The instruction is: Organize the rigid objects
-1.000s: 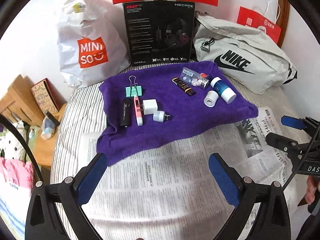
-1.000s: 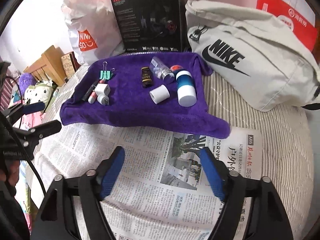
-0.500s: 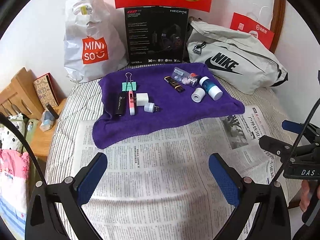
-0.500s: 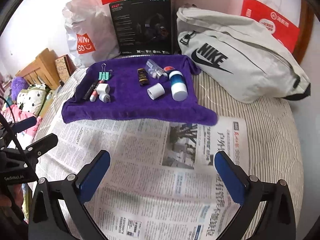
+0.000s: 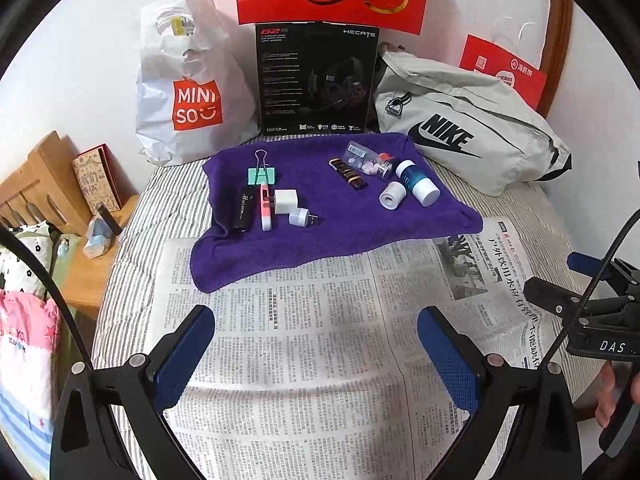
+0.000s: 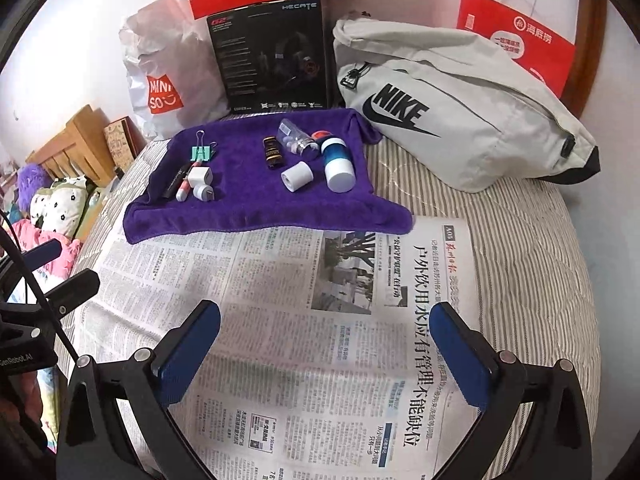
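Note:
A purple towel (image 5: 344,236) (image 6: 256,208) lies on the bed with small objects in two groups. On its left are a green binder clip (image 5: 261,175), a black stick (image 5: 244,213), a pink-white pen (image 5: 265,210), a white charger (image 5: 285,201) and a small white plug (image 5: 301,216). On its right are a dark vial (image 5: 348,174), a clear pill box (image 5: 366,160), a white roll (image 5: 391,195) and a blue-white bottle (image 5: 416,182) (image 6: 338,162). My left gripper (image 5: 316,344) and right gripper (image 6: 328,344) are open and empty over the newspaper, well short of the towel.
A newspaper (image 5: 320,360) covers the striped bed in front of the towel. Behind the towel stand a Miniso bag (image 5: 188,92), a black headset box (image 5: 316,80) and a grey Nike bag (image 5: 468,128). A wooden nightstand (image 5: 92,248) is on the left.
Both grippers have pulled back and up from the towel, so the objects look smaller and farther away. The right gripper's jaws have opened wider. Nothing on the towel has moved.

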### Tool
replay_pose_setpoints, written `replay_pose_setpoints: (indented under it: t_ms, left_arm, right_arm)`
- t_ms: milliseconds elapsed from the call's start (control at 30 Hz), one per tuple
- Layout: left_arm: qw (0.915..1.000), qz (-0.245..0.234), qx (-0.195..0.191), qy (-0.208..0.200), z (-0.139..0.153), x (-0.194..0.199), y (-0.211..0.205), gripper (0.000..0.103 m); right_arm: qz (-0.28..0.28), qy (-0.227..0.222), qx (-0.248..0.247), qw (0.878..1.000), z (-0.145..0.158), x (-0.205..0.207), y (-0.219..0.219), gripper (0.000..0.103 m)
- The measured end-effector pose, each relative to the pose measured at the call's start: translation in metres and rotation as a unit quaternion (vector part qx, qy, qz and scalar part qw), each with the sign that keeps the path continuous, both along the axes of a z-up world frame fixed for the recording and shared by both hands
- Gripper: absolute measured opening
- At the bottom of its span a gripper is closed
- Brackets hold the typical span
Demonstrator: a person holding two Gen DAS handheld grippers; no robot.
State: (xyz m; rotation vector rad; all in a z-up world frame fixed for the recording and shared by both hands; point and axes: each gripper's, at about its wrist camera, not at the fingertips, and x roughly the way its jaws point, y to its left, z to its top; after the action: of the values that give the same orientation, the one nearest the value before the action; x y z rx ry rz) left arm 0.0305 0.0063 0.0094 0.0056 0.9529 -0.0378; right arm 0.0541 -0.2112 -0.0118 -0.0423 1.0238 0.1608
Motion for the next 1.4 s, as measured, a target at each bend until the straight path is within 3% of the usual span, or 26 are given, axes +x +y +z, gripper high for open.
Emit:
replay_pose_setpoints:
  t_ms: [1400]
  left_arm:
    - [0.9999,-0.002,0.005,0.010,-0.0048,0.0040,-0.0024,0.102]
  right_arm:
    - [-0.002,0.004,-0.010,1.000,0.0017,-0.0008,-0.0007,0.103]
